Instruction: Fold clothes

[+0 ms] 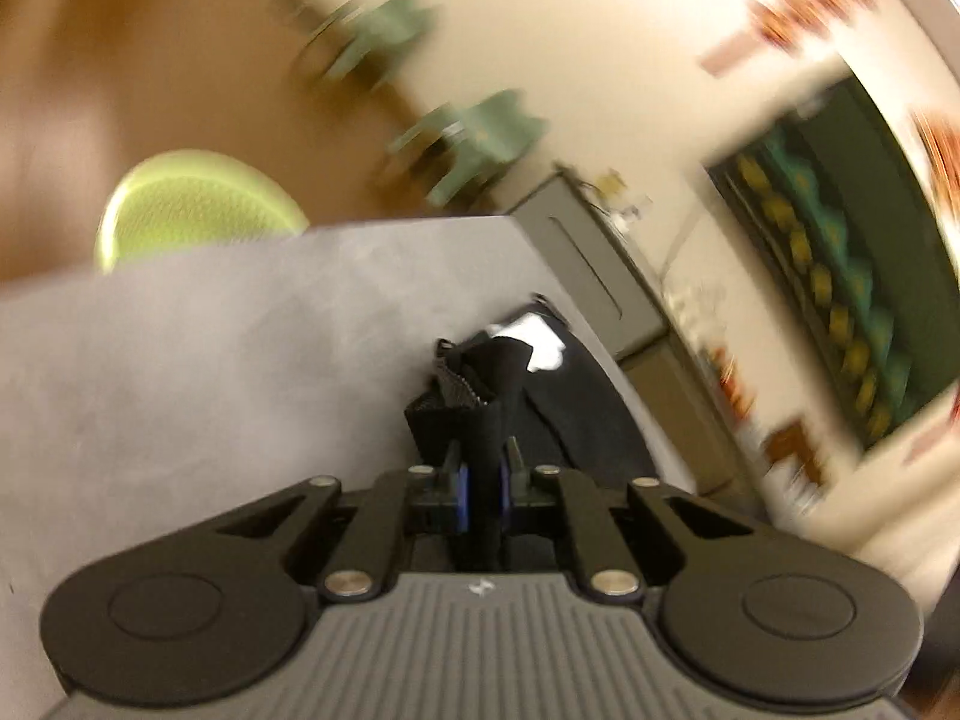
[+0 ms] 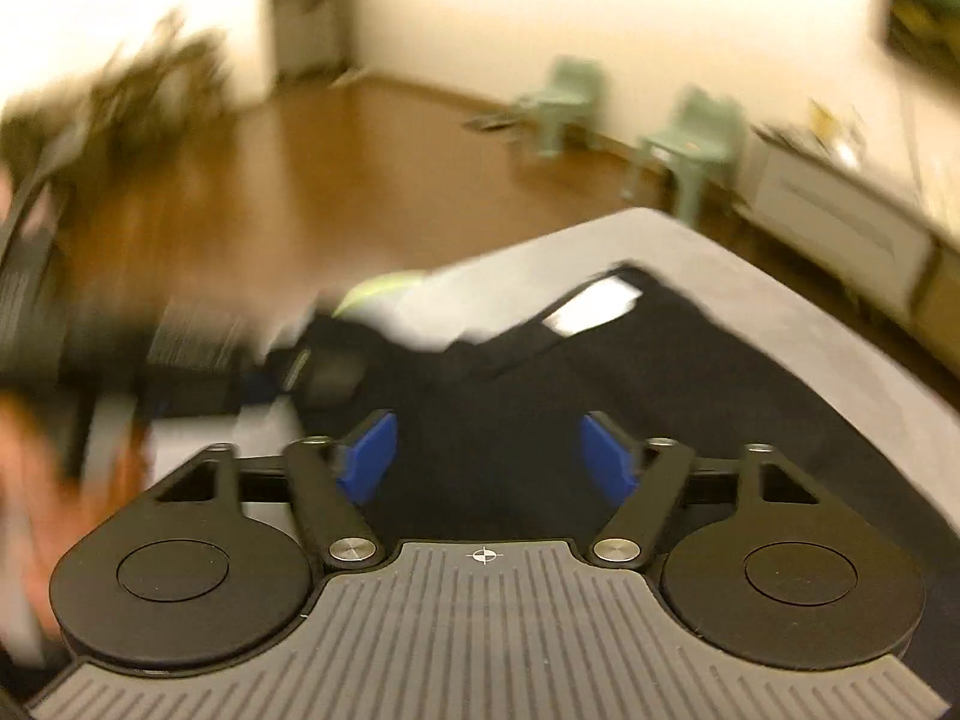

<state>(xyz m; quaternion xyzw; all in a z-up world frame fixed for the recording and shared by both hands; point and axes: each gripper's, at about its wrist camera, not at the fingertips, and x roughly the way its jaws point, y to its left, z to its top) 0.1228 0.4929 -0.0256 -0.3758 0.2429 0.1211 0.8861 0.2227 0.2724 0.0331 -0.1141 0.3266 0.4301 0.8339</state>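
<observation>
Left gripper: the left gripper (image 1: 485, 468) is pinching a bunched fold of the black garment (image 1: 540, 396); its blue pads are standing close together with the cloth between them.
Right gripper: the right gripper (image 2: 486, 450) is standing with its pads wide apart over the dark cloth and is holding nothing.
Garment place: the black garment (image 2: 600, 372) is lying on the grey table (image 2: 750, 312), toward its right and far side; a white label (image 2: 594, 300) is showing near the far edge of the cloth.
Fold state: the cloth is looking crumpled near the left gripper; how many folds it is carrying I cannot tell, because both views are blurring.
Risk of slipping: the left gripper is holding only a narrow bunch with zipper teeth (image 1: 459, 384) close to it, so I judge the cloth may be slipping out if it is pulled quickly.
Risk of falling: the garment is lying near the right edge of the table, so a strong drag may be taking it over the edge.
Risk of uneven fold: one side only is being held, so the free side may be trailing and wrinkling.
Surroundings: a yellow-green round seat (image 1: 192, 204) is standing beyond the far left edge of the table.
</observation>
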